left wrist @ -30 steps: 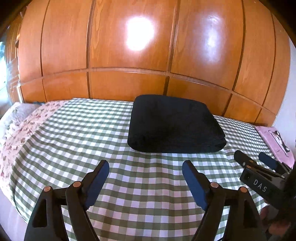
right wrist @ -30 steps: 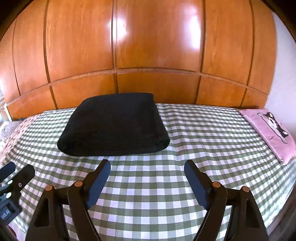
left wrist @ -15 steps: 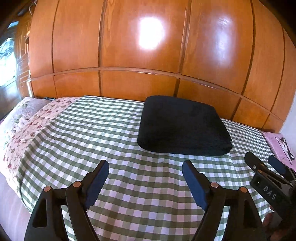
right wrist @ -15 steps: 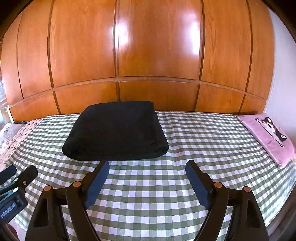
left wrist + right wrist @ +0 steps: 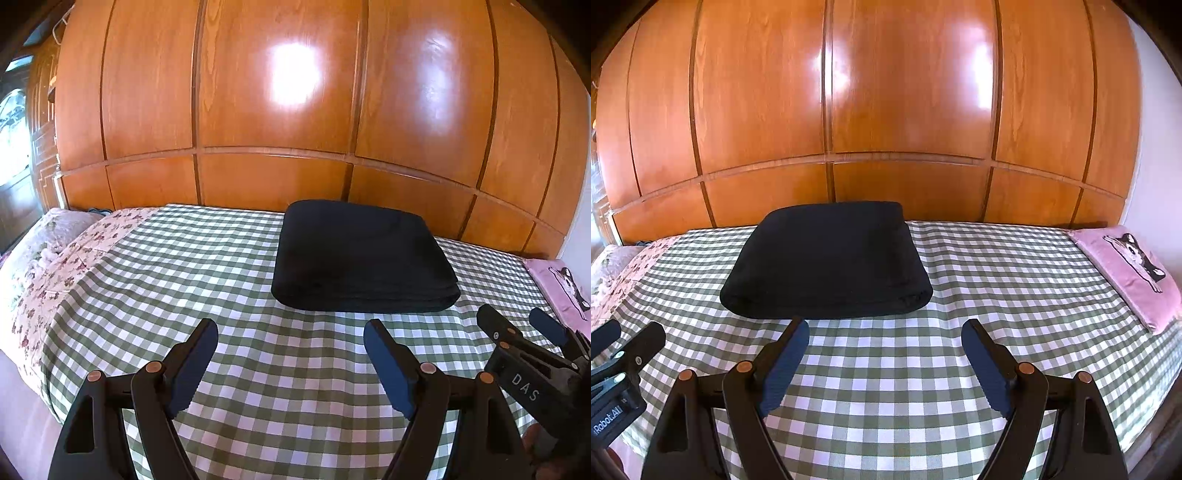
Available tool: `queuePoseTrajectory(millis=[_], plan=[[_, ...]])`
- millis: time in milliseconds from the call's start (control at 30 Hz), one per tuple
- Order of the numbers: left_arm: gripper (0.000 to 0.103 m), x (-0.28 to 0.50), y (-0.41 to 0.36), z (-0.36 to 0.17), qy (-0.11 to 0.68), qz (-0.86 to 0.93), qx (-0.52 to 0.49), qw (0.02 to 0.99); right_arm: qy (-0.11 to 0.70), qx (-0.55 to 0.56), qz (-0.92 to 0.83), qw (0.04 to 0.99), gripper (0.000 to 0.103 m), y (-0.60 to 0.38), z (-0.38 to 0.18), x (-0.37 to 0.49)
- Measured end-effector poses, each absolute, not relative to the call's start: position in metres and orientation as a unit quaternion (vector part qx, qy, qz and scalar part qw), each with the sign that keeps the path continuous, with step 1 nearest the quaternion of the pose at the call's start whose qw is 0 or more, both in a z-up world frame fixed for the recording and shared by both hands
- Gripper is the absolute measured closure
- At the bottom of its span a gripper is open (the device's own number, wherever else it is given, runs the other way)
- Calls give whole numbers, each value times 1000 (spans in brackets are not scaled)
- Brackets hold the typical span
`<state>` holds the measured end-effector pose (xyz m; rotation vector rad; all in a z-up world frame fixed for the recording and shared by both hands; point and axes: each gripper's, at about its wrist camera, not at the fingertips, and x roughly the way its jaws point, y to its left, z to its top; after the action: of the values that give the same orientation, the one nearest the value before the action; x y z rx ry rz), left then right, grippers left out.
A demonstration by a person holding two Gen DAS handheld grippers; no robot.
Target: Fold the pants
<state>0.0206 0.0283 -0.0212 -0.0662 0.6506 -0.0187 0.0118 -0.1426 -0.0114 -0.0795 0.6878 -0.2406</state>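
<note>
The black pants (image 5: pixel 364 258) lie folded into a flat rectangle on the green checked bedspread (image 5: pixel 177 280), near the wooden headboard wall. They also show in the right wrist view (image 5: pixel 827 262). My left gripper (image 5: pixel 291 332) is open and empty, held above the bedspread, short of the pants and to their left. My right gripper (image 5: pixel 884 330) is open and empty, just in front of the pants' near edge. Each gripper shows at the edge of the other's view: the right one (image 5: pixel 524 325) and the left one (image 5: pixel 628 338).
A pink cushion with a cat picture (image 5: pixel 1134 269) lies at the bed's right side. A floral pillow and sheet (image 5: pixel 48 254) lie at the left side. A glossy wooden panel wall (image 5: pixel 886 110) stands right behind the bed.
Both grippers have drawn back and risen from the pants, which now look smaller and farther. The left view has swung left. The pants have not moved.
</note>
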Motion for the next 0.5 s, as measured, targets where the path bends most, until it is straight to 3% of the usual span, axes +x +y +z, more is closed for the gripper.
queuePoseTrajectory(millis=[500], plan=[[20, 20, 27, -23, 331, -3, -27, 943, 340, -39, -116, 932, 18, -147, -14, 13]])
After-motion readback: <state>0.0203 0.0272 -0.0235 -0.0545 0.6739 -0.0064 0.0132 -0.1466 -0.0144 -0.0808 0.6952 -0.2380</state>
